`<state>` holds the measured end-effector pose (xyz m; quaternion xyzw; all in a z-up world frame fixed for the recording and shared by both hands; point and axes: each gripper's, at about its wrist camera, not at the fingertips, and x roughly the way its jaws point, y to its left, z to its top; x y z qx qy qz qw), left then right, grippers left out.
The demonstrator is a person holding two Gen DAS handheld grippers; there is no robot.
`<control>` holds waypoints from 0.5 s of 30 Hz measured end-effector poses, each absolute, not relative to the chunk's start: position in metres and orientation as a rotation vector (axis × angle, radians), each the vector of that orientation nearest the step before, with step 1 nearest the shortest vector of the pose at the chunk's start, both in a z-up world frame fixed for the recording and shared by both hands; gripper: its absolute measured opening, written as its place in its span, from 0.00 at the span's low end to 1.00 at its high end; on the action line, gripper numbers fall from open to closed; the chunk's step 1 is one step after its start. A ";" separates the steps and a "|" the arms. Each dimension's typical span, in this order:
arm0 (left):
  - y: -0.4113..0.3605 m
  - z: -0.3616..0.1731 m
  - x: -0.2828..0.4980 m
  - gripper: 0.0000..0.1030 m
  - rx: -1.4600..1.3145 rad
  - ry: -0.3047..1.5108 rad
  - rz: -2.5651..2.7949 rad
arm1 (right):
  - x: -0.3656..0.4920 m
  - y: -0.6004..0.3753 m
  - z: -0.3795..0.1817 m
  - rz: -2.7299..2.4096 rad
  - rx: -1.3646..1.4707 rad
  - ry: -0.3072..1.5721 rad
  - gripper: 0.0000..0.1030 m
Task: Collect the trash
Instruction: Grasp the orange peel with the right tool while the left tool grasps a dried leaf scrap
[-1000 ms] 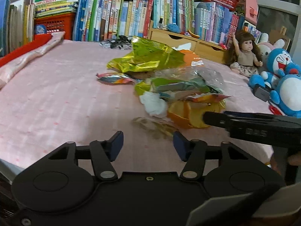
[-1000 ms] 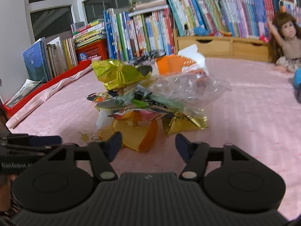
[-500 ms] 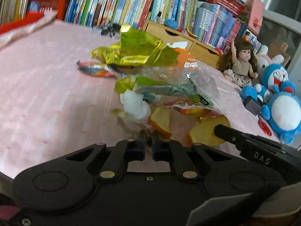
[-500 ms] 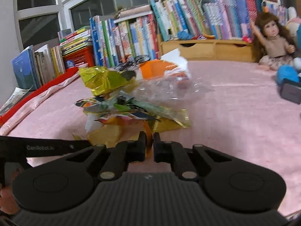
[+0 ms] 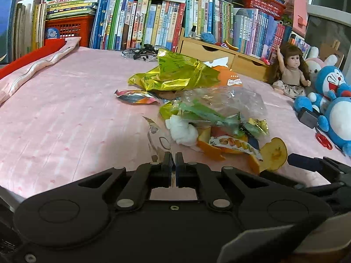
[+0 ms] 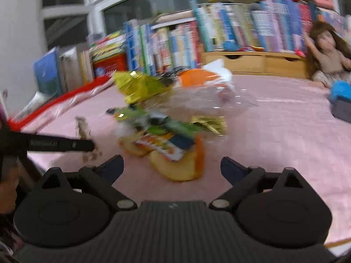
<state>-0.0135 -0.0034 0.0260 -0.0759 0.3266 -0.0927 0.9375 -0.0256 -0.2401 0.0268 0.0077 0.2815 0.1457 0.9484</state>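
Left gripper [image 5: 173, 162]: its jaws are pinching closed on the near edge of a thin clear printed wrapper [image 5: 159, 140], which is rising limply off the pink bedsheet [image 5: 65, 114].
Clear printed wrapper: it is standing at the left edge of the trash, just beside a white tissue wad [image 5: 182, 129]; it is probably flimsy, so a slow, straight lift is likely keeping it from tearing or slipping out.
Trash pile [image 5: 197, 109]: it is lying in the middle of the bedsheet, with a gold-green foil bag [image 5: 175, 75] at the back, a crumpled clear plastic bag [image 5: 228, 100] over green wrappers, and orange peels [image 5: 272, 153] at the near edge.
Right gripper [image 6: 172, 166]: its jaws have just been opening and are standing wide, with a curled orange peel [image 6: 175, 166] lying on the sheet between and just ahead of them, the pads not pressing it.
Grasp advice: the right gripper is likely needing to straddle the peel's raised rim before closing, since a flat pinch would probably skid off.
Surroundings: a doll [image 5: 289, 72] and blue plush toys [image 5: 329, 100] are sitting at the far right, well apart from the trash, and are best left untouched.
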 end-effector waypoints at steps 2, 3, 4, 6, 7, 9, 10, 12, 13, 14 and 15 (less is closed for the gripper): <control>-0.003 0.026 -0.014 0.03 -0.150 0.667 -0.185 | -0.019 -0.230 0.022 0.274 -0.036 0.583 1.00; -0.003 0.026 -0.014 0.03 -0.147 0.667 -0.185 | -0.014 -0.227 0.019 0.262 -0.044 0.589 1.00; -0.003 0.026 -0.014 0.03 -0.143 0.667 -0.186 | -0.011 -0.226 0.017 0.258 -0.040 0.593 0.97; -0.003 0.027 -0.016 0.03 -0.136 0.663 -0.188 | -0.007 -0.227 0.016 0.249 -0.006 0.599 0.85; -0.003 0.028 -0.016 0.03 -0.133 0.660 -0.187 | -0.007 -0.228 0.016 0.243 0.011 0.602 0.73; -0.002 0.029 -0.018 0.03 -0.128 0.654 -0.186 | -0.011 -0.231 0.019 0.232 0.035 0.597 0.58; -0.001 0.030 -0.019 0.03 -0.128 0.652 -0.185 | -0.014 -0.233 0.020 0.231 0.040 0.595 0.54; 0.000 0.030 -0.021 0.03 -0.132 0.651 -0.189 | -0.022 -0.234 0.023 0.226 0.022 0.584 0.50; 0.001 0.030 -0.021 0.03 -0.134 0.652 -0.192 | -0.026 -0.234 0.025 0.227 0.011 0.580 0.50; 0.001 0.030 -0.023 0.03 -0.135 0.652 -0.196 | -0.029 -0.234 0.027 0.229 0.005 0.577 0.49; 0.001 0.030 -0.024 0.03 -0.136 0.652 -0.200 | -0.032 -0.234 0.028 0.231 0.002 0.574 0.49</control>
